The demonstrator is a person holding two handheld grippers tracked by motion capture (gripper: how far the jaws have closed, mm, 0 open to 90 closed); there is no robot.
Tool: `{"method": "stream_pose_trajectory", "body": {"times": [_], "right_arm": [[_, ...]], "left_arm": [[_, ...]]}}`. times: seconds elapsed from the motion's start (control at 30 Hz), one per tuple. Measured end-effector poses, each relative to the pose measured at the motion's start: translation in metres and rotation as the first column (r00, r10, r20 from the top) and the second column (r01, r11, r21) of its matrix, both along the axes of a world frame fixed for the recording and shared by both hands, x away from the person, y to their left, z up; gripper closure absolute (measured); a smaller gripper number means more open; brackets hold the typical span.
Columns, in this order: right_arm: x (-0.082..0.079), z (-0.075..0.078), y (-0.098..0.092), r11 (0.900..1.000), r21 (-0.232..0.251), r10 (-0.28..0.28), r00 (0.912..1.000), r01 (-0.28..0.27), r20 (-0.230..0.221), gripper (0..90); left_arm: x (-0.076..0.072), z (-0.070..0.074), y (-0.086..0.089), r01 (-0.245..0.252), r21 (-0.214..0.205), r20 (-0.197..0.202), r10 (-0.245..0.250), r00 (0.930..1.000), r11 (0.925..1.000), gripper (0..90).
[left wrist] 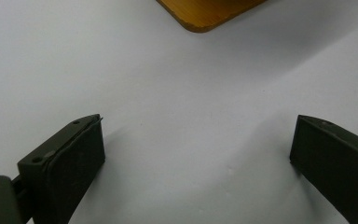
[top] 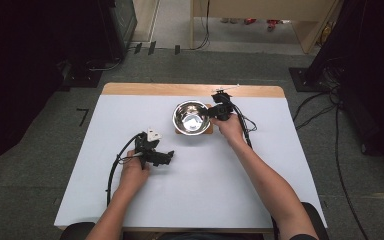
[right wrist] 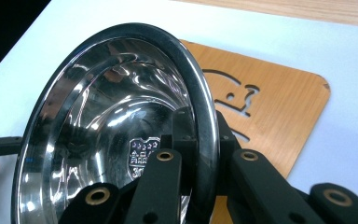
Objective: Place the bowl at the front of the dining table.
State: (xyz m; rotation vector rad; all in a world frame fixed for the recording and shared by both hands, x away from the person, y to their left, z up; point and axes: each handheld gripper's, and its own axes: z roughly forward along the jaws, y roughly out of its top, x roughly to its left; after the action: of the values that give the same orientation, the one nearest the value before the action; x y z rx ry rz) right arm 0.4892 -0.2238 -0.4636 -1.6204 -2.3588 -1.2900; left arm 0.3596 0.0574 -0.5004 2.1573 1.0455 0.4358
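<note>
Stainless-steel bowl [top: 191, 117] resting on a wooden trivet [right wrist: 279, 100] towards the far side of the white bench [top: 230, 190]. The right gripper [top: 214, 113] pinches the bowl's rolled rim [right wrist: 200, 116] on the side facing the person's right hand, one finger inside the wall and one outside, closed tight on the thin metal. The bowl is judged rigid, light and slick; the polished wall offers little friction, so the rim bead is the sensible purchase, and a one-sided hold will likely let it tilt. The left gripper [top: 169, 156] lies nearer the person than the bowl, fingers [left wrist: 77, 154] spread wide over bare bench, holding nothing.
</note>
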Motion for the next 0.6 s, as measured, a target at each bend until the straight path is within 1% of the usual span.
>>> {"method": "stream_pose_trajectory", "body": {"times": [0.27, 0.37, 0.47, 0.6], "right_arm": [[0.0046, -0.0036, -0.0050, 0.9996, 0.004, -0.029, 0.9996, 0.029, 0.001, 85.4], [0.0050, -0.0036, -0.0073, 0.9991, -0.007, -0.042, 0.9991, 0.043, 0.009, 85.4], [0.0055, -0.0043, -0.0082, 0.9988, -0.004, -0.049, 0.9987, 0.049, 0.010, 85.4], [0.0063, -0.0056, -0.0096, 0.9983, -0.011, -0.058, 0.9982, 0.058, 0.012, 85.4]], "left_arm": [[0.0000, 0.0000, -0.0001, 0.000, -0.001, 0.000, 0.000, 1.0000, 1.0000, 2.9], [0.0000, -0.0001, -0.0001, -0.001, -0.002, 0.000, 0.001, 1.0000, 1.0000, 2.9], [0.0000, -0.0001, -0.0001, -0.001, -0.002, 0.000, 0.001, 1.0000, 1.0000, 2.9], [0.0000, -0.0001, -0.0001, -0.001, -0.002, 0.000, 0.001, 1.0000, 1.0000, 2.9]]}}
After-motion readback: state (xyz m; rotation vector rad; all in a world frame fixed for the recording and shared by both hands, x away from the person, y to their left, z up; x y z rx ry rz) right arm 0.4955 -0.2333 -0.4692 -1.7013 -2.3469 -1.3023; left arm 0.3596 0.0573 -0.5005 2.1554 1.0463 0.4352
